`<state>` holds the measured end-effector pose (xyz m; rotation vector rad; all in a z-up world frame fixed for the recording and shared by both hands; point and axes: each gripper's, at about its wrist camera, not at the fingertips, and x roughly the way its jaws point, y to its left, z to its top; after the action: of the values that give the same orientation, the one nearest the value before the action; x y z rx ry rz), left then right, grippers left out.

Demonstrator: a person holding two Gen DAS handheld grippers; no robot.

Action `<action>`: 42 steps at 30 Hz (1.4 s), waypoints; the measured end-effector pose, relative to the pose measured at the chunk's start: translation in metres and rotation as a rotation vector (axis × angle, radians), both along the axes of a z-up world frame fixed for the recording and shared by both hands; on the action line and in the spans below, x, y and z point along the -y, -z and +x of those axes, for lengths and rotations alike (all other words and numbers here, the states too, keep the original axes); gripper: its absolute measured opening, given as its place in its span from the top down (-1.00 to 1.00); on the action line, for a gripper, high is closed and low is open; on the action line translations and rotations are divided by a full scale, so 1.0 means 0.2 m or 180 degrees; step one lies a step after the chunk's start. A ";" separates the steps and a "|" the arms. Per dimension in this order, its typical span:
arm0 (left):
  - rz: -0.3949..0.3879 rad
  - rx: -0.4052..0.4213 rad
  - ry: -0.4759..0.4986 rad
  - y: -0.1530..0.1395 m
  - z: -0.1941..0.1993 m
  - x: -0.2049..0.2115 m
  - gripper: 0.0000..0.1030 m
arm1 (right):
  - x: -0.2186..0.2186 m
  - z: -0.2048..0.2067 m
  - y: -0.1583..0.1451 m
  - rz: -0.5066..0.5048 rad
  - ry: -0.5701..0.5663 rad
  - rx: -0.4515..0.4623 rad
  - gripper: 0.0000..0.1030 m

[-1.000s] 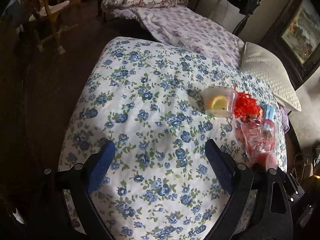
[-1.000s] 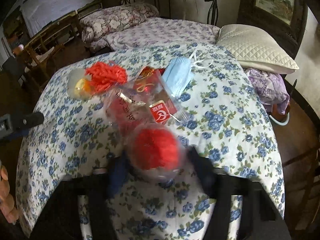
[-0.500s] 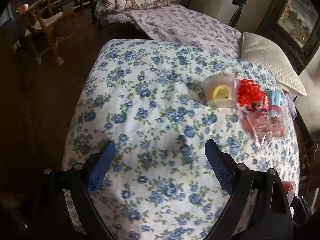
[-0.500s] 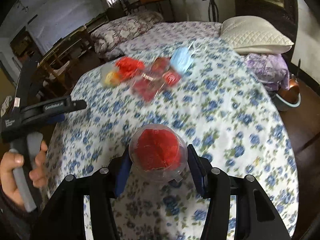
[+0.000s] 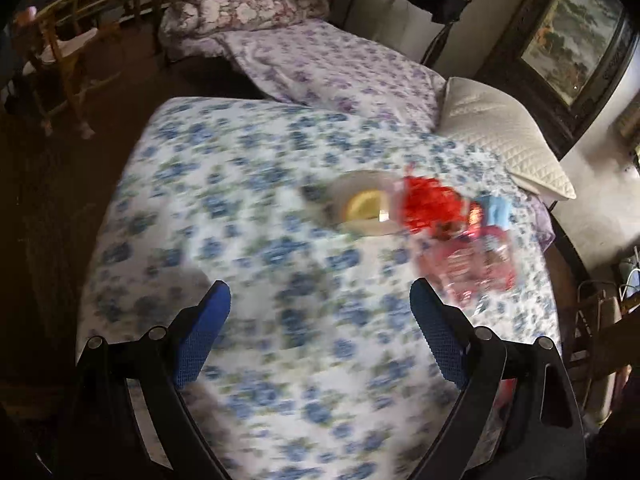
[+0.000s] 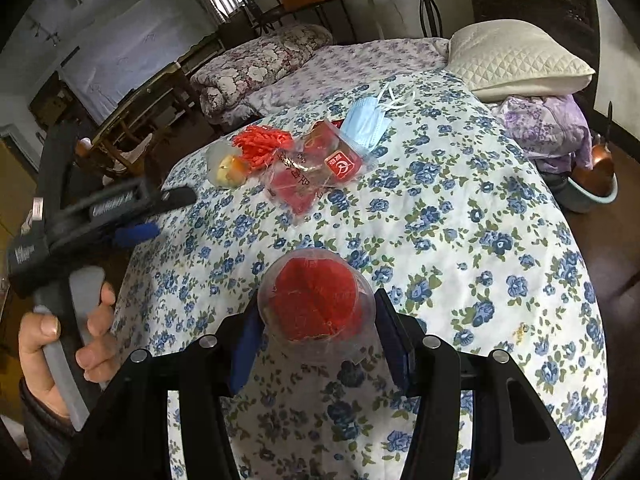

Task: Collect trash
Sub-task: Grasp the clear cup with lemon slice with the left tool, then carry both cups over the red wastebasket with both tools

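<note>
Right gripper [image 6: 318, 336] is clamped on a clear plastic cup [image 6: 316, 304] stuffed with red material, its blue pads pressing both sides, held over the near part of the blue-flowered quilt [image 6: 460, 220]. Left gripper [image 5: 320, 316] stands wide with nothing between its fingers, above the same quilt. Farther back lie the other scraps in a cluster: a clear lidded cup with a lemon slice [image 6: 226, 166], red netting [image 6: 262, 146], crumpled red wrappers [image 6: 312, 172] and a blue face mask [image 6: 366, 124]
</note>
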<state>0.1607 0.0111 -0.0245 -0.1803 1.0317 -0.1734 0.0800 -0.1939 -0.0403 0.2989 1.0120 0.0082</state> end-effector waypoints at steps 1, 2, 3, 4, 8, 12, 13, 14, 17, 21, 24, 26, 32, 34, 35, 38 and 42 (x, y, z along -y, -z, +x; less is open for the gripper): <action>-0.0005 -0.0012 -0.0014 0.00 0.02 0.02 -0.71 | 0.00 0.00 0.00 -0.0015 -0.0010 -0.0002 -0.05; -0.0030 -0.0038 -0.0041 0.00 0.04 0.04 -0.71 | 0.01 0.00 0.00 -0.0017 -0.0007 -0.0009 -0.05; -0.0063 -0.0067 -0.0073 0.00 0.07 0.05 -0.71 | 0.02 0.01 0.01 0.0018 0.0005 -0.0022 -0.05; -0.0078 -0.0082 -0.0102 -0.01 0.10 0.06 -0.71 | 0.03 0.01 0.01 0.0074 0.0018 -0.0044 -0.05; -0.0039 -0.0087 -0.0253 -0.02 0.20 0.07 -0.71 | 0.07 0.02 0.03 0.0190 0.0060 -0.0102 -0.05; 0.0021 -0.0220 -0.0208 0.03 0.30 0.13 -0.68 | 0.07 0.03 0.03 0.0237 0.0051 -0.0118 -0.05; 0.0072 -0.0227 -0.0197 0.05 0.31 0.14 -0.68 | 0.07 0.03 0.04 0.0240 0.0042 -0.0123 -0.05; 0.0148 -0.0230 -0.0189 0.06 0.33 0.15 -0.67 | 0.06 0.03 0.04 0.0242 0.0031 -0.0129 -0.05; 0.0187 -0.0242 -0.0172 0.09 0.36 0.18 -0.64 | 0.06 0.04 0.05 0.0270 0.0016 -0.0149 -0.05; 0.0246 -0.0329 -0.0089 0.13 0.40 0.20 -0.28 | 0.04 0.04 0.06 0.0293 -0.0001 -0.0159 -0.05; 0.0361 -0.0282 -0.0016 0.13 0.39 0.22 0.00 | 0.03 0.05 0.05 0.0263 -0.0021 -0.0155 -0.05; 0.0308 -0.0296 -0.0053 0.11 0.36 0.20 0.00 | 0.03 0.05 0.05 0.0249 -0.0014 -0.0150 -0.05; 0.0210 -0.0215 0.0013 0.00 0.14 0.13 0.00 | 0.02 0.04 0.02 0.0207 -0.0041 -0.0087 -0.05; 0.0211 -0.0163 0.0047 -0.05 0.06 0.12 0.00 | 0.02 0.03 0.00 0.0160 -0.0067 -0.0049 -0.05; 0.0250 -0.0126 0.0063 -0.09 0.00 0.11 0.00 | 0.00 0.02 -0.01 0.0079 -0.0093 -0.0005 -0.05; 0.0337 -0.0007 0.0085 -0.19 -0.15 0.10 0.00 | -0.01 0.02 -0.01 -0.0081 -0.0097 0.0009 -0.05; 0.0452 0.0120 0.0260 -0.31 -0.39 0.15 0.00 | 0.00 -0.01 -0.06 -0.0045 -0.0087 0.0121 -0.05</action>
<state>0.0830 -0.0184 0.0367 -0.0059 1.0104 -0.1761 0.0775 -0.1931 -0.0275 0.2709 0.9782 0.0313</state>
